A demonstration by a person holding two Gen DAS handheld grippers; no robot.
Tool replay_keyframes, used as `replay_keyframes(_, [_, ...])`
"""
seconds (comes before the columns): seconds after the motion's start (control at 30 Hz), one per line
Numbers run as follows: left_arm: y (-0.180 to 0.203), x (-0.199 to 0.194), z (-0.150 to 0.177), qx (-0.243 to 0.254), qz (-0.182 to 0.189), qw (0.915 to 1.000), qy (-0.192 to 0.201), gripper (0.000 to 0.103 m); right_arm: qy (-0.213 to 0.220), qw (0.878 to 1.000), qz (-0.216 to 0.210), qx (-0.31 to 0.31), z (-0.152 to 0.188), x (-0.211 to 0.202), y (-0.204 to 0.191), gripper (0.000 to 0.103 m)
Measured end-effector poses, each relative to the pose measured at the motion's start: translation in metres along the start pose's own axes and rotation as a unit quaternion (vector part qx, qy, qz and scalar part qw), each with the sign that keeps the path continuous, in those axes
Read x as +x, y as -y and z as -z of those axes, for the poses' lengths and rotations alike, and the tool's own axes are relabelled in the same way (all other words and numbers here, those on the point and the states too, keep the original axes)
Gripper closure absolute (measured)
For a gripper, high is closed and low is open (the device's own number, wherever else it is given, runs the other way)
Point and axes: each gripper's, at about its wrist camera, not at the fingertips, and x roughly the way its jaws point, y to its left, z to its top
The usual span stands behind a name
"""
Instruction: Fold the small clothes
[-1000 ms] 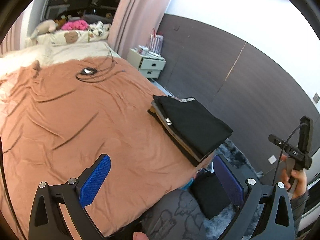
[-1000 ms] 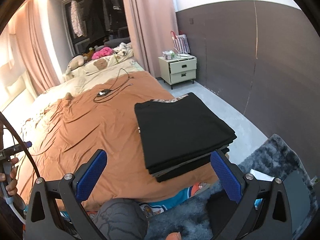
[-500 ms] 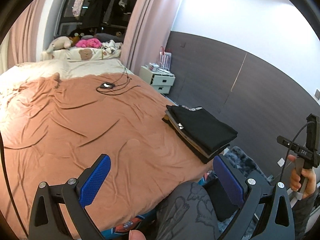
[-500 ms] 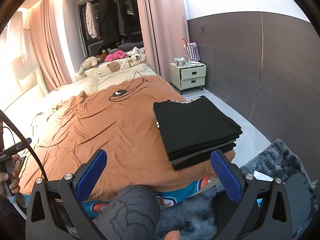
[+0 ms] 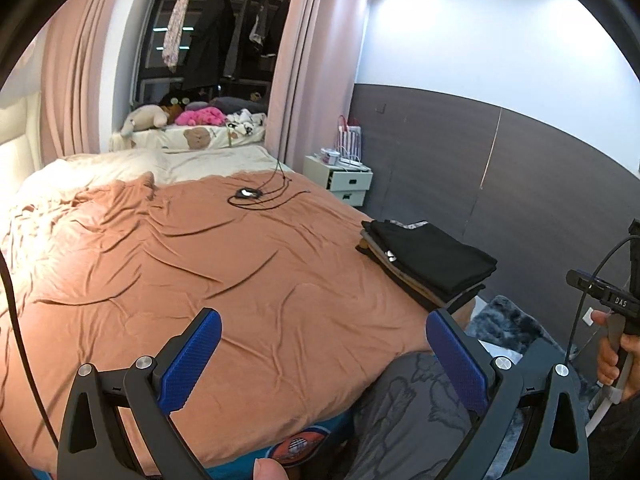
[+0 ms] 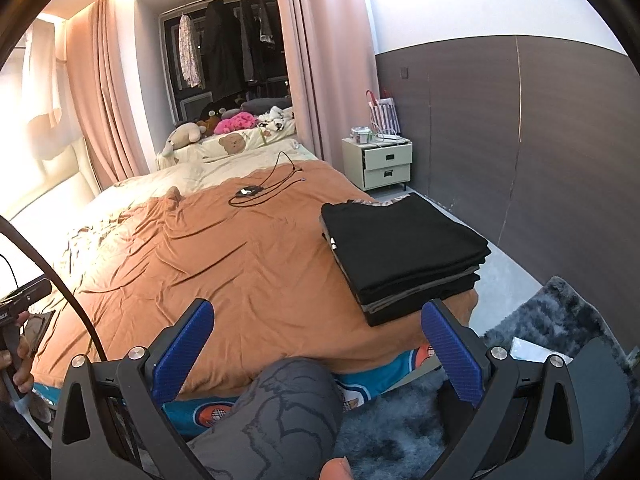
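Looking out over the bed, we see a rumpled rust-orange sheet spread across it, with cream bedding at 12 o'clock and soft toys heaped beyond. Pink curtains frame a dark wardrobe alcove with hanging garments, and a grey-panelled wall runs along the 3 o'clock side. A white nightstand stands at 1 o'clock by that wall.

Compared with a second ago, both cameras sit higher and tilt up, so the ceiling and alcove show more and the bed looks farther off; the folded pile has not shifted on the sheet.

Our left gripper hangs above the bed's near edge, jaws spread wide with nothing between them. Our right gripper hovers likewise, jaws wide apart and empty. The stack of folded clothes, black on top with grey and tan layers beneath, rests at the bed's corner at 2 o'clock, well apart from both grippers.

A black cable with a small device lies coiled on the sheet at 12 o'clock. A grey shaggy rug covers the floor at 4 o'clock. Our knee in grey patterned trousers rises at 6 o'clock, hiding part of the bed's blue edge.
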Motion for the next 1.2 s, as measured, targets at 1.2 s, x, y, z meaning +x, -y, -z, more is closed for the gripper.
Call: replay_keyframes(1.2, [-0.023, -0.015, 0.103, -0.015, -0.079, 0.9967, 0.007, 0.000, -0.002, 0.999, 0.004, -0.041, 0.071, 0.055, -0.077, 0.000])
